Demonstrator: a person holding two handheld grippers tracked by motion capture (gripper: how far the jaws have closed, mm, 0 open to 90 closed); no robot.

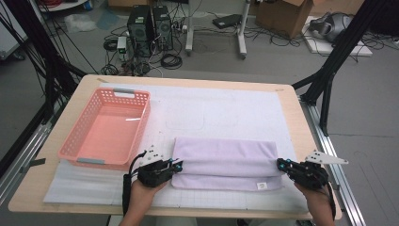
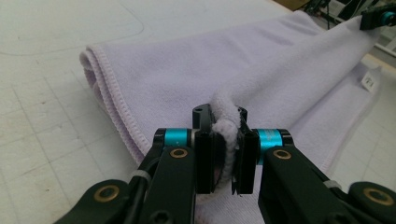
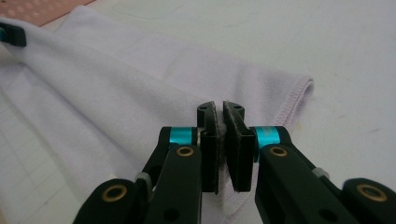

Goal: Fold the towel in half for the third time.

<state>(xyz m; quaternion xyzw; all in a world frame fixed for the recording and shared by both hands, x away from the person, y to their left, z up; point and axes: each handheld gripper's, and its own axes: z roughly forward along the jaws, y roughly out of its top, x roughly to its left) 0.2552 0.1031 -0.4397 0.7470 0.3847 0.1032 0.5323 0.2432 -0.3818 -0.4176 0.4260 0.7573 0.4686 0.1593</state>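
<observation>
Towel point(image 1: 226, 162) lies folded on the white mat point(image 1: 226, 110), toward the near table point(image 1: 301, 122) edge, just right of the basket point(image 1: 70, 143).

Left gripper point(image 1: 178, 165) is at the towel's left end, jaws clenched on a bunched fold of the upper layer; the left gripper view shows the cloth point(image 2: 224, 135) pinched between the pads. Right gripper point(image 1: 281, 164) is at the towel's right end, also clamped on cloth; in the right gripper view a thin edge point(image 3: 223, 128) sits between the nearly closed pads. Upper layer is pulled taut between the two grips.

Lower layer sticks out toward the near edge, with a small label point(image 1: 261, 185) at its right corner.

Room: wide bare mat beyond the towel up to the far table edge; narrow mat strip on the near side. To the right, only a short margin past the right gripper before the table edge.

Basket: pink, perforated, nothing inside. Its near right corner is close to the left gripper, not touching.
</observation>
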